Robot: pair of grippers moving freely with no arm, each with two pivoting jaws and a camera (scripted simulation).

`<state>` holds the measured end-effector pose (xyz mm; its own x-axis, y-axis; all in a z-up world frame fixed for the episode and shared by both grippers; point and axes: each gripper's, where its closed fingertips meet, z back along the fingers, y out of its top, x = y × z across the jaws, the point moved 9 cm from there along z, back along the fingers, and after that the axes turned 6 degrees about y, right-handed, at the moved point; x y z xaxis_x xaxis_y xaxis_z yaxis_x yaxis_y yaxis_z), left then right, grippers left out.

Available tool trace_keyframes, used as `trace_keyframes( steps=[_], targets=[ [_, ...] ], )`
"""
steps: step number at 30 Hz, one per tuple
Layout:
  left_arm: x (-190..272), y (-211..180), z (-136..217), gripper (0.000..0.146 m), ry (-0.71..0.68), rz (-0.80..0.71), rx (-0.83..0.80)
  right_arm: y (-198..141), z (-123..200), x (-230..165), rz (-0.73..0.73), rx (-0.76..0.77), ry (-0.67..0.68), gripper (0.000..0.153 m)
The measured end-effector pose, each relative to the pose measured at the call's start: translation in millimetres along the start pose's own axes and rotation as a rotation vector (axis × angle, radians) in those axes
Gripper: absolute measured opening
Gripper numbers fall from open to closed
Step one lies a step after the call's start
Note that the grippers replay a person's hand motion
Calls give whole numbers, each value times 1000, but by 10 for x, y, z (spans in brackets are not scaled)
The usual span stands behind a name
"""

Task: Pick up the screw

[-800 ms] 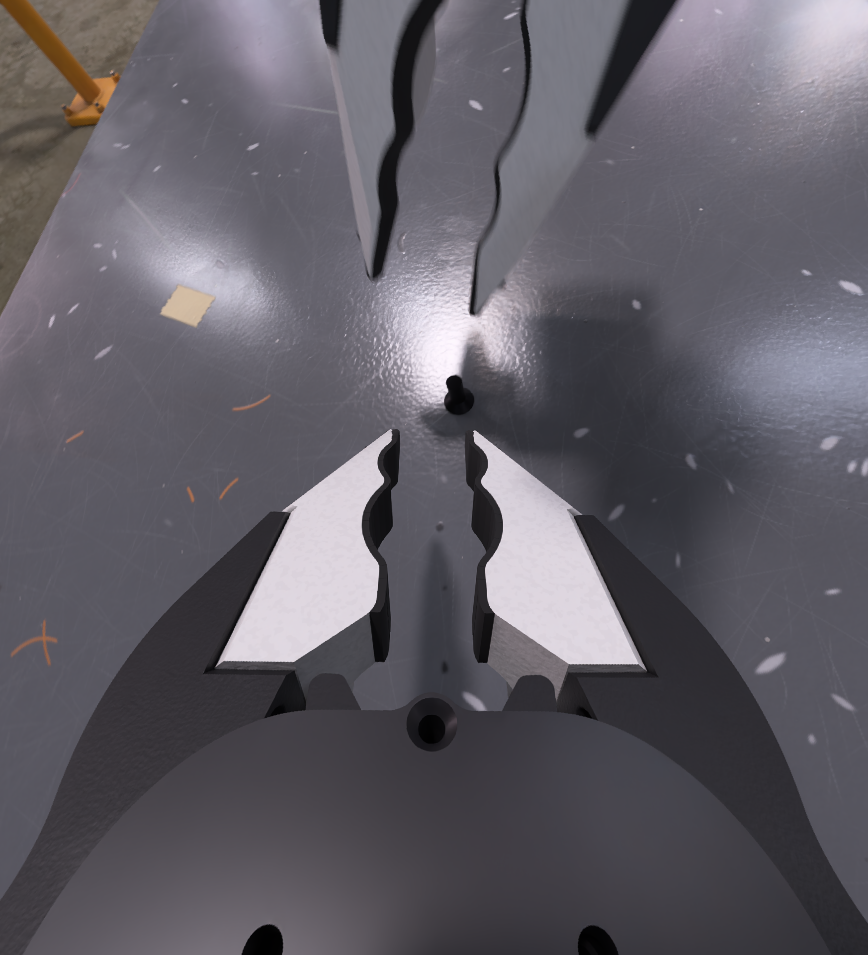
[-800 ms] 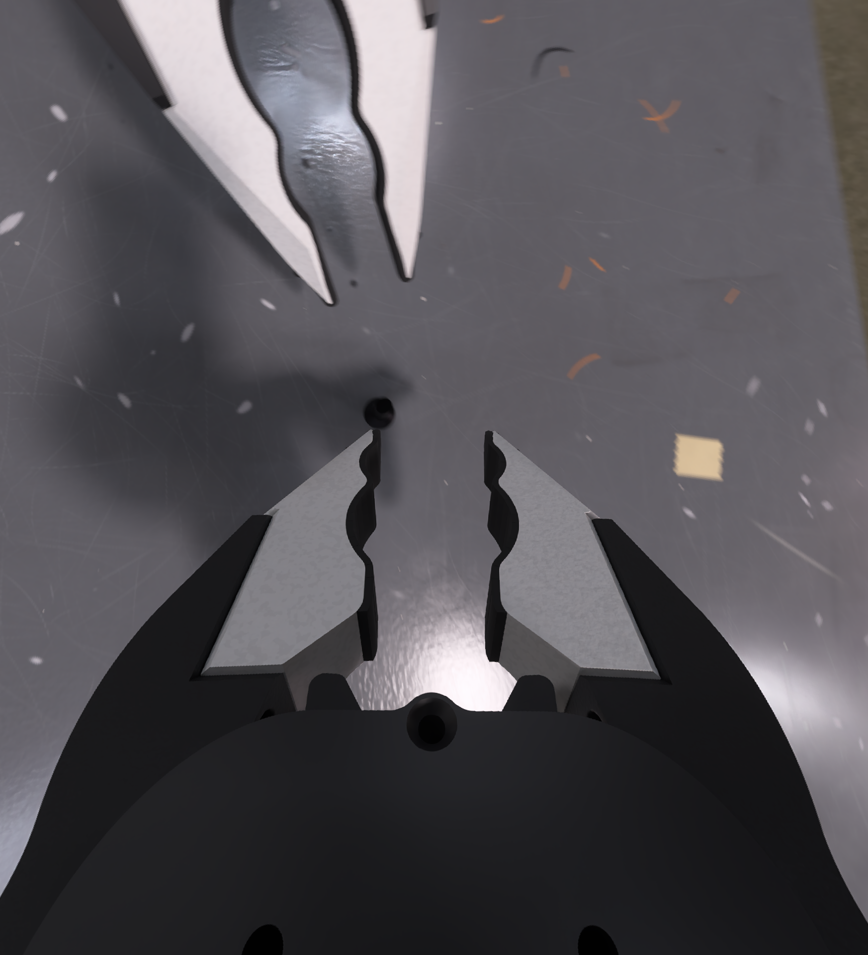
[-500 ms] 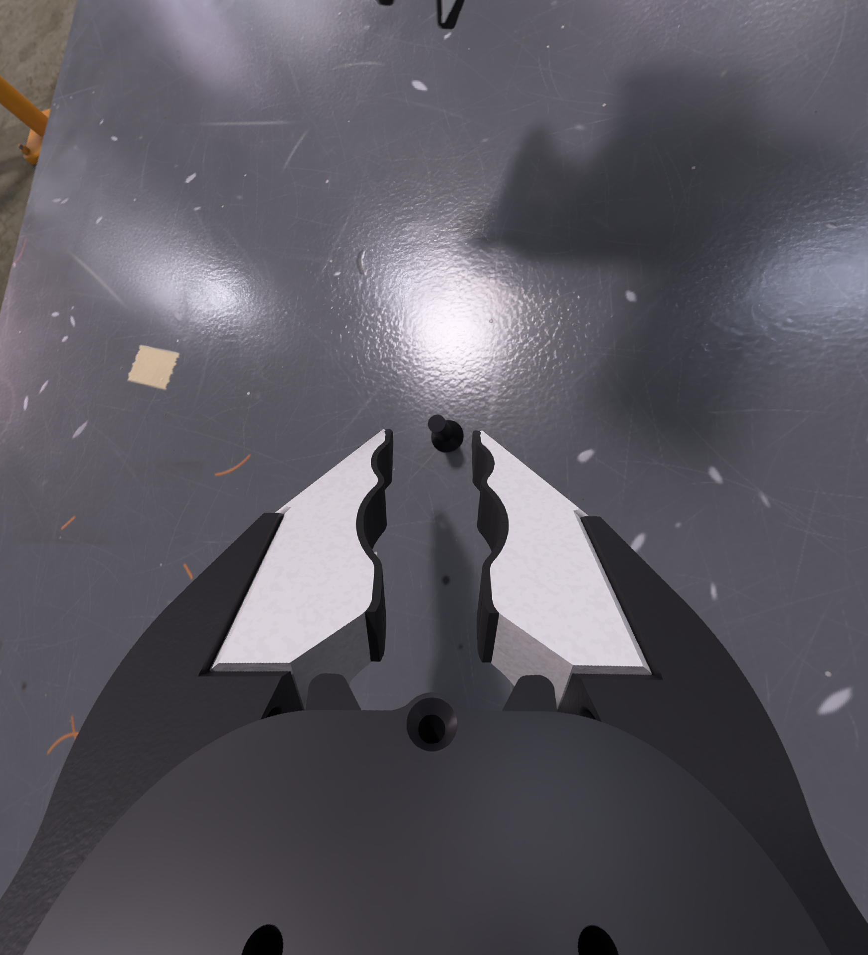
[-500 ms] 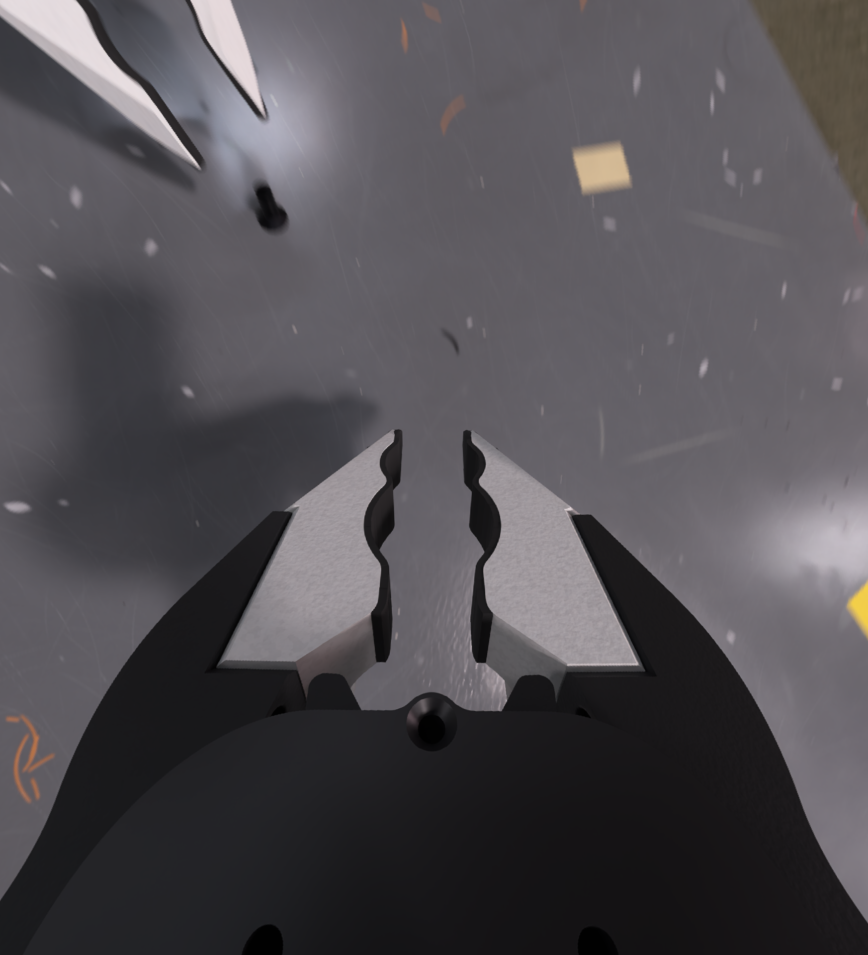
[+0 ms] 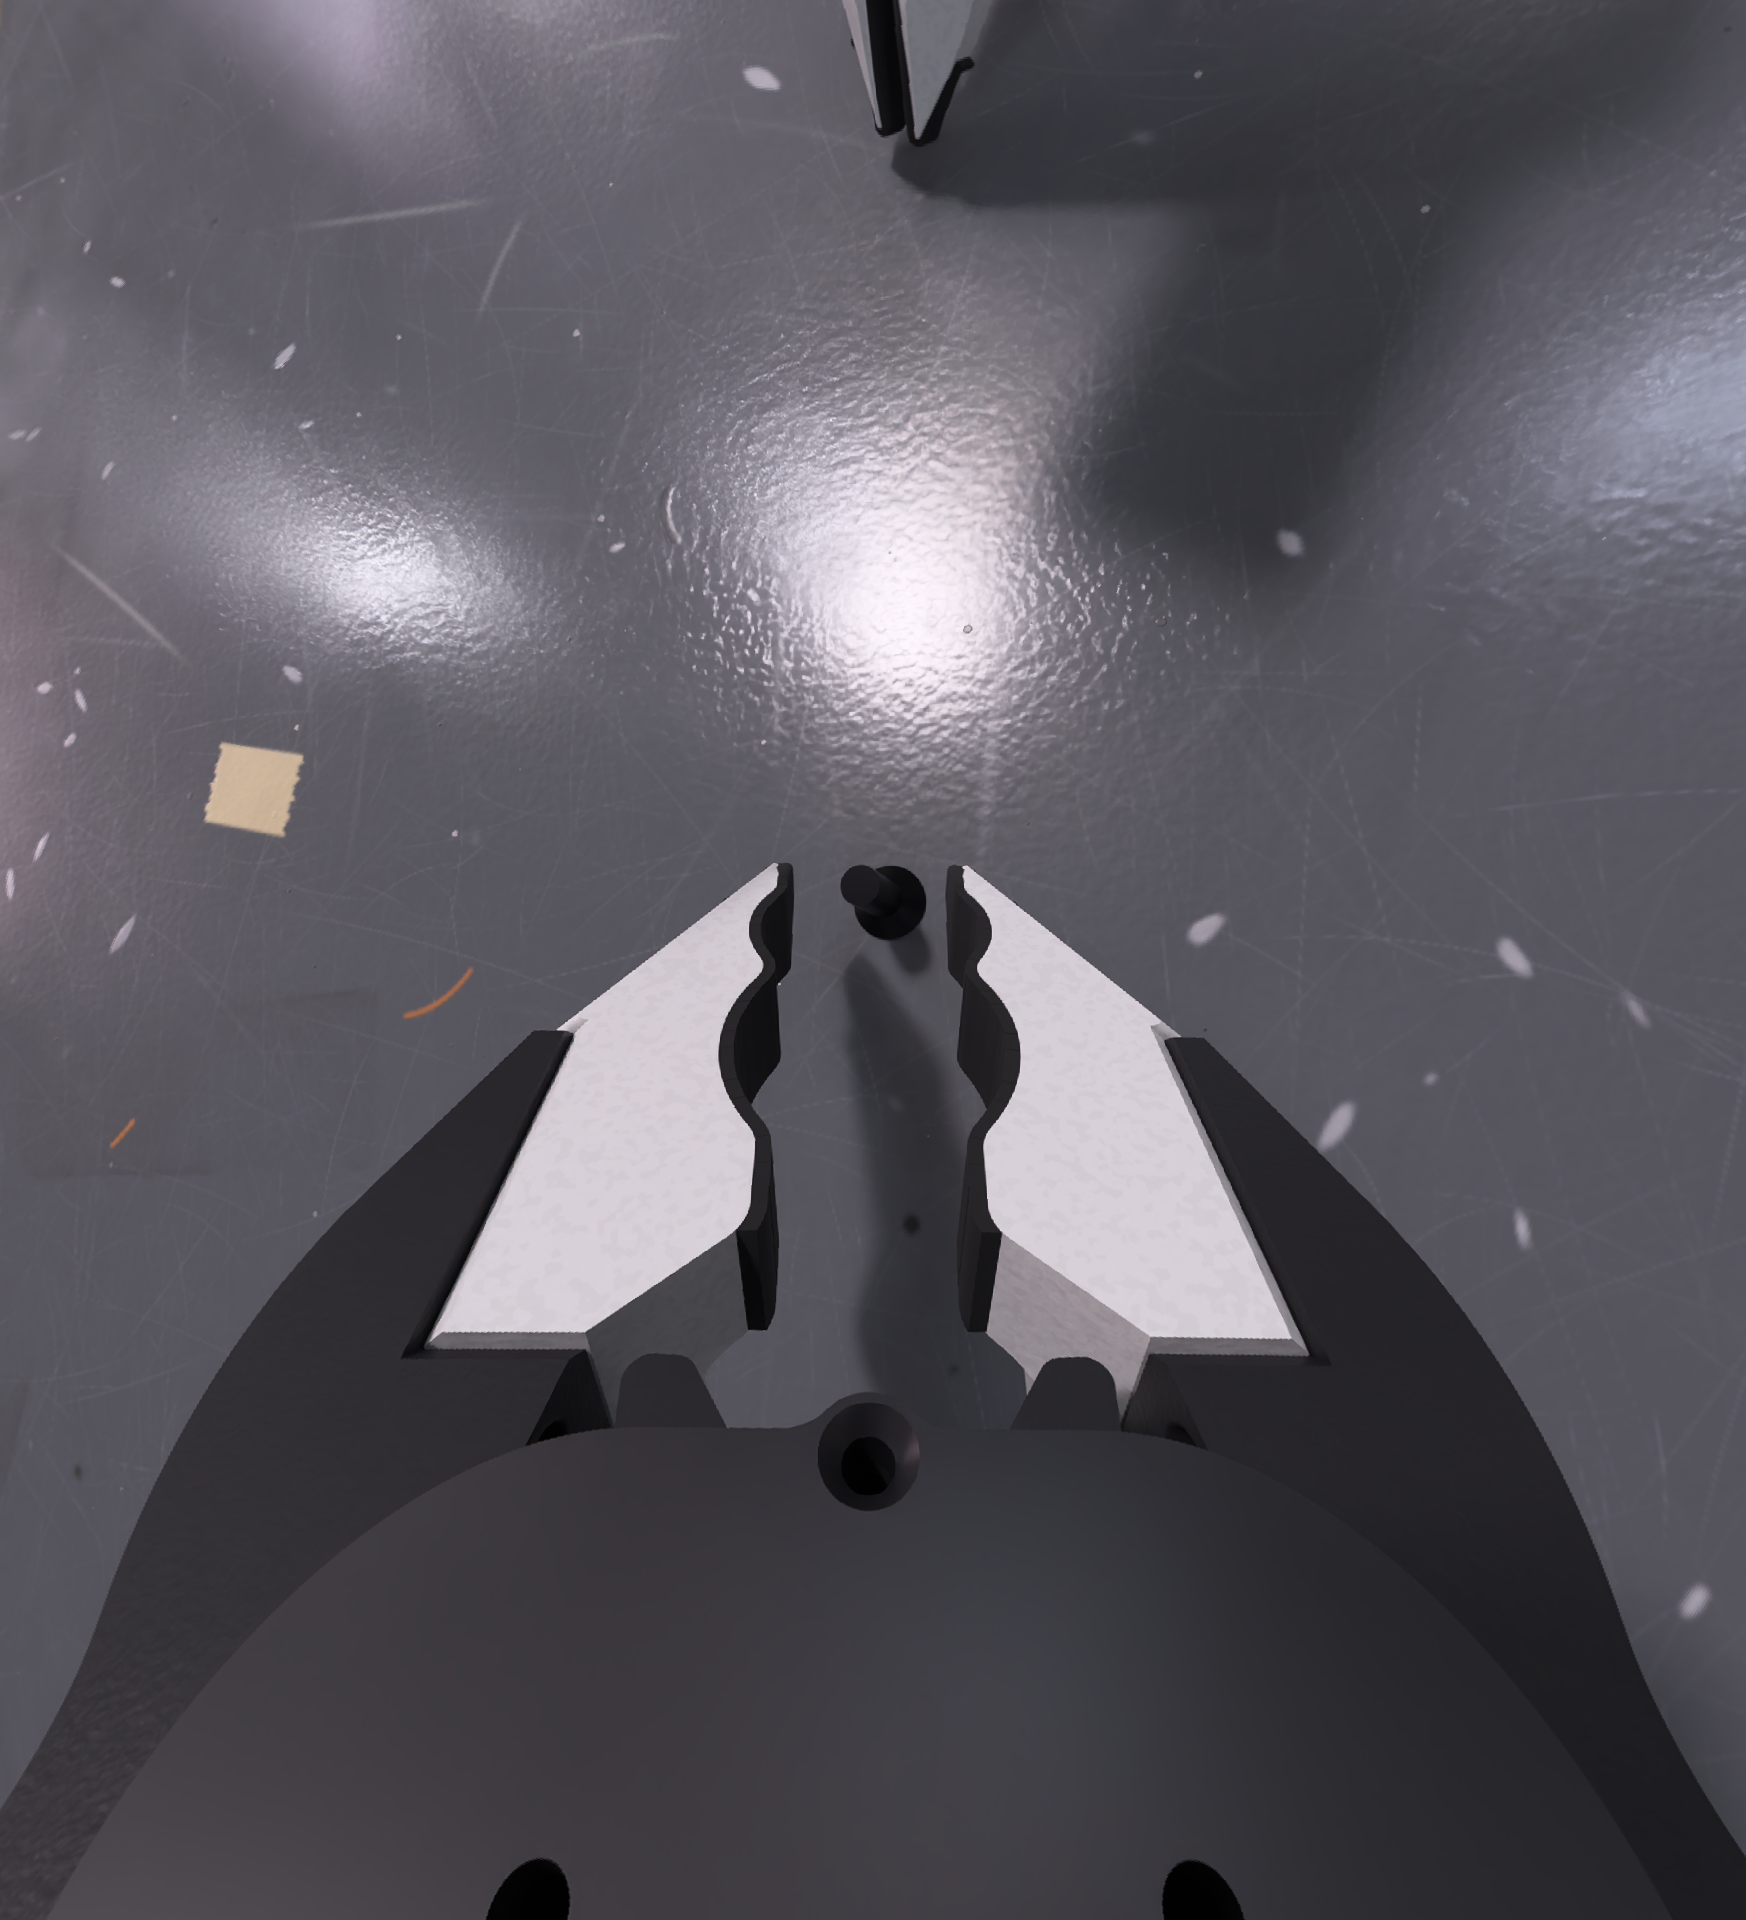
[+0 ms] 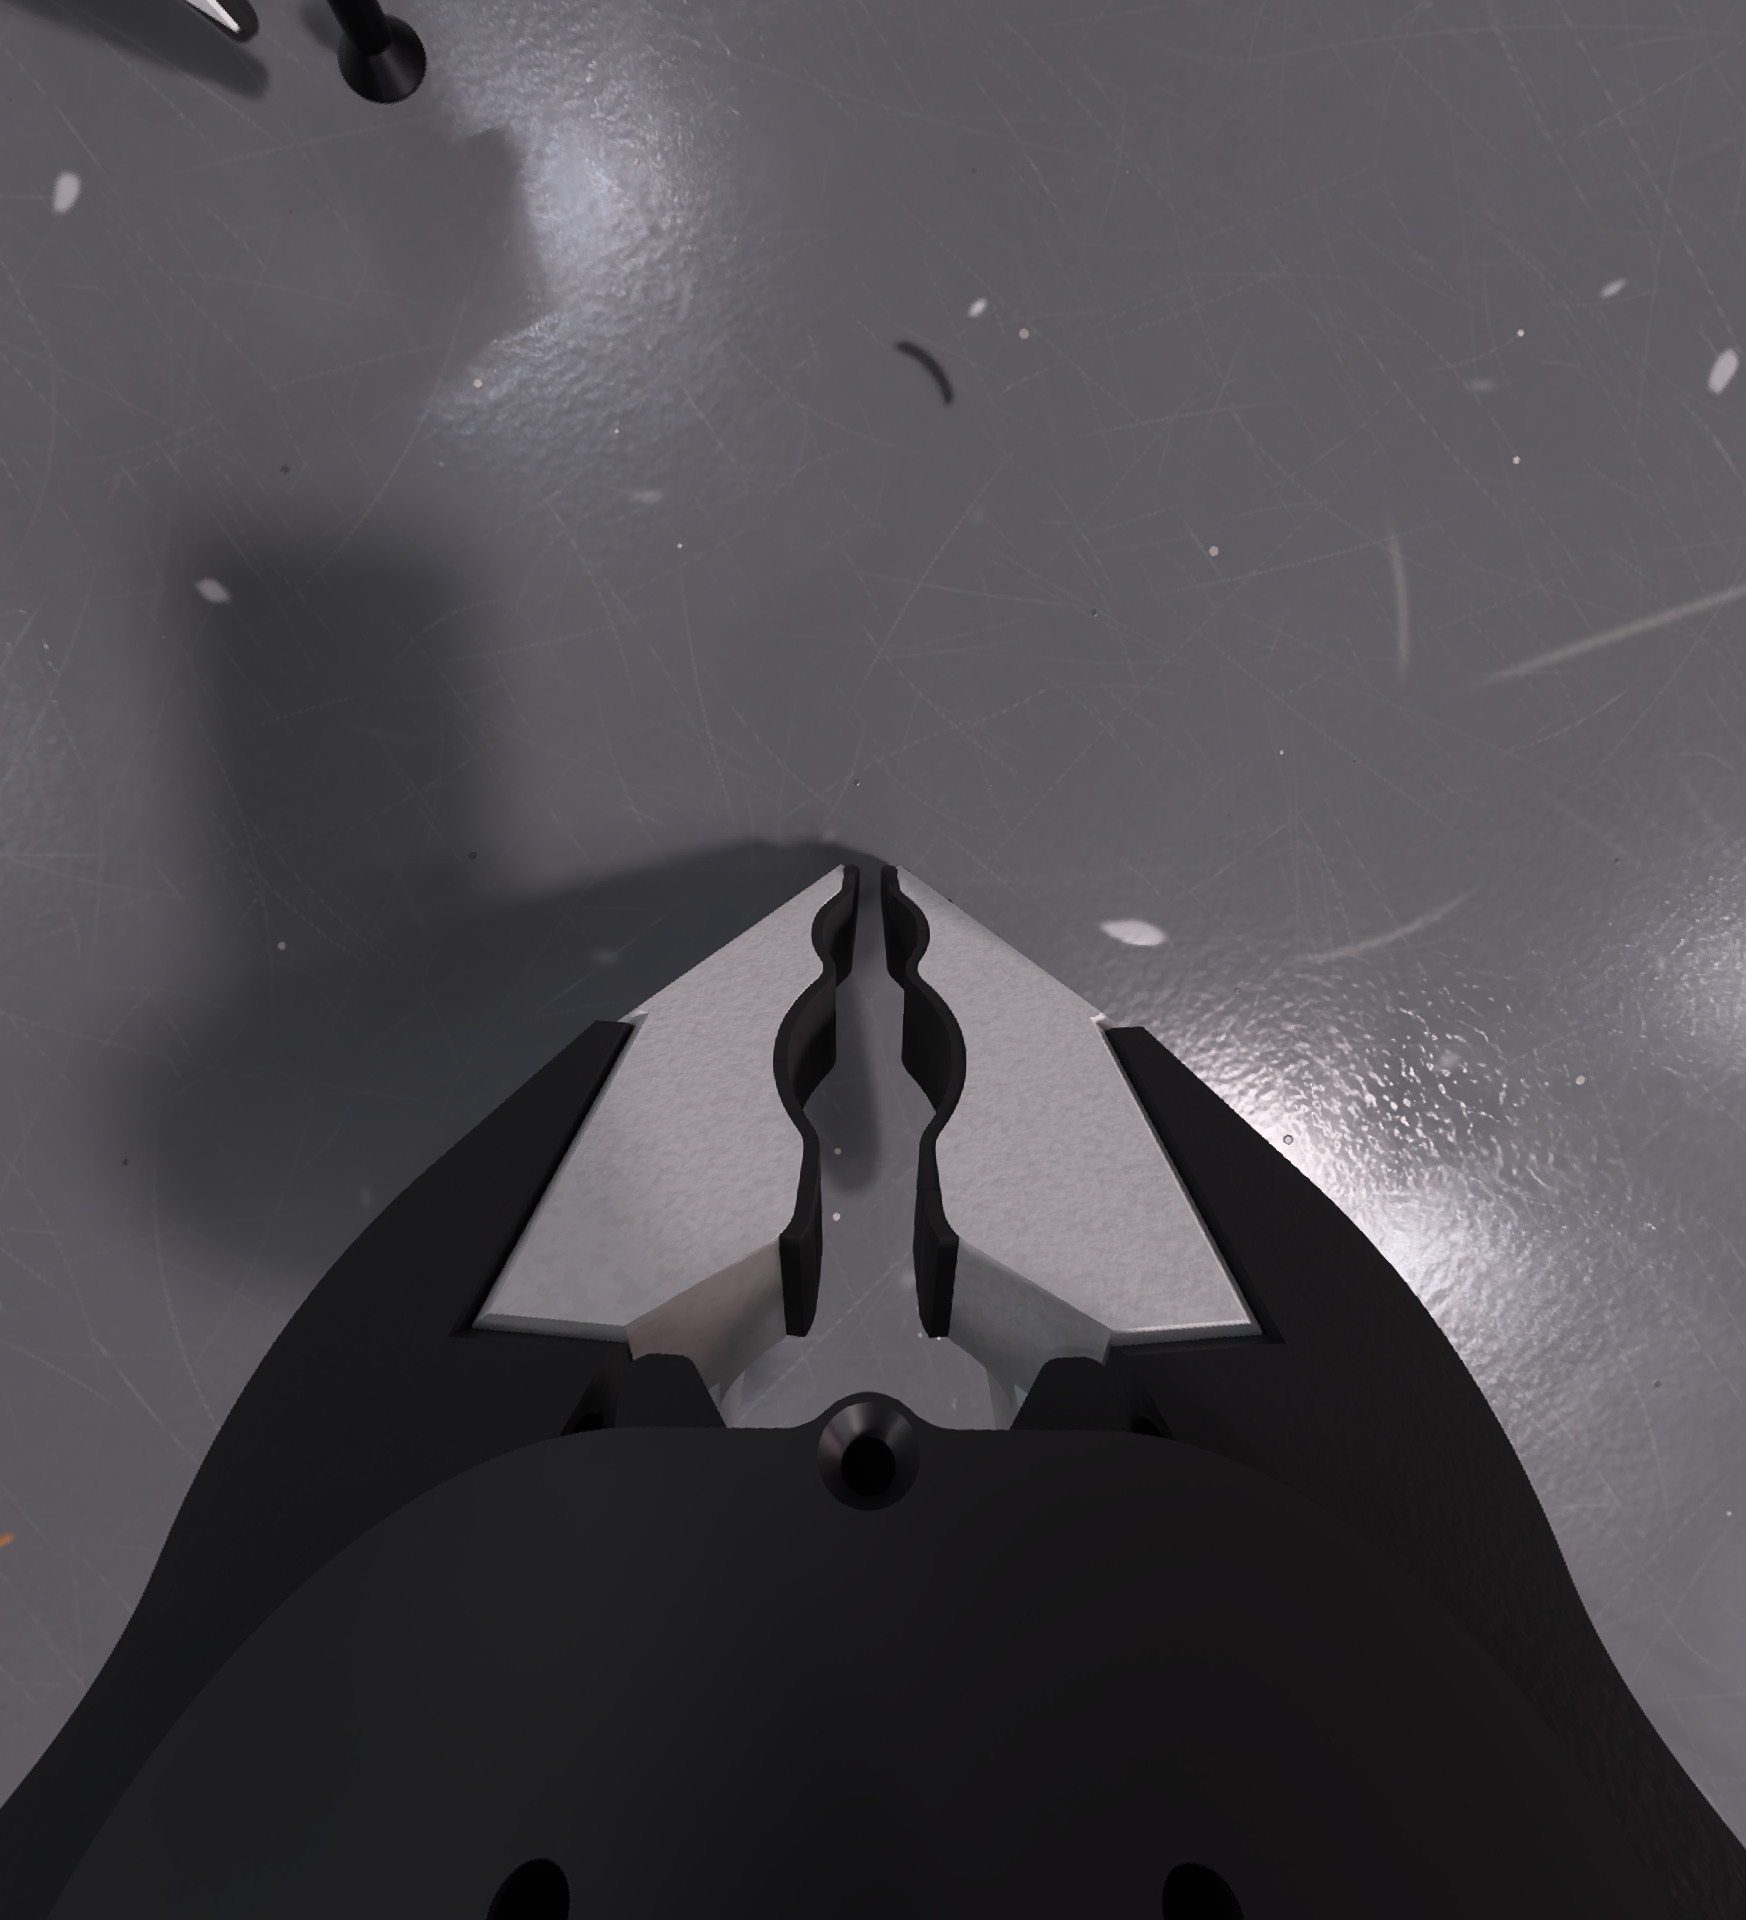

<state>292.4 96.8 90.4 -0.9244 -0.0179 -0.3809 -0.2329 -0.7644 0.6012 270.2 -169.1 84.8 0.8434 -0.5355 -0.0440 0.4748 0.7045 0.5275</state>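
We see the black screw (image 5: 881, 902) lying on the grey desk (image 5: 1368, 831) between our left tool's (image 5: 869, 883) parted, empty tips; our right tool (image 6: 869, 878) is nearly closed, empty.

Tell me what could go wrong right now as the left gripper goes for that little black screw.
The screw is tiny, lies loose on the glossy table and sits only at the very tips of the open left gripper, nearer one finger; closing from here may flick it away or pinch it weakly. The nearly shut right gripper is parked apart and empty, so it could not catch the screw.
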Motion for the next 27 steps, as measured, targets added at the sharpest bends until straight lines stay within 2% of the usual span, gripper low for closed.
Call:
trace_keyframes(
  steps=[5,11,14,17,22,27],
  targets=[
    [-22,12,-41,30,-10,-5,-9,-14,24,10,16,1,-25,2],
    [-44,-2,-64,30,-15,-9,-23,42,192,-33,39,79,-54,2],
    [-24,-21,-97,25,-23,-16,-38,130,266,-64,67,124,-61,2],
    [-13,-29,-112,8,9,-39,-43,236,301,-100,108,166,-76,2],
    [-29,-25,-95,8,34,-56,-15,412,312,-142,175,243,-86,2],
    [-104,22,14,8,71,-30,79,583,361,-185,262,334,-89,2]
  ],
)
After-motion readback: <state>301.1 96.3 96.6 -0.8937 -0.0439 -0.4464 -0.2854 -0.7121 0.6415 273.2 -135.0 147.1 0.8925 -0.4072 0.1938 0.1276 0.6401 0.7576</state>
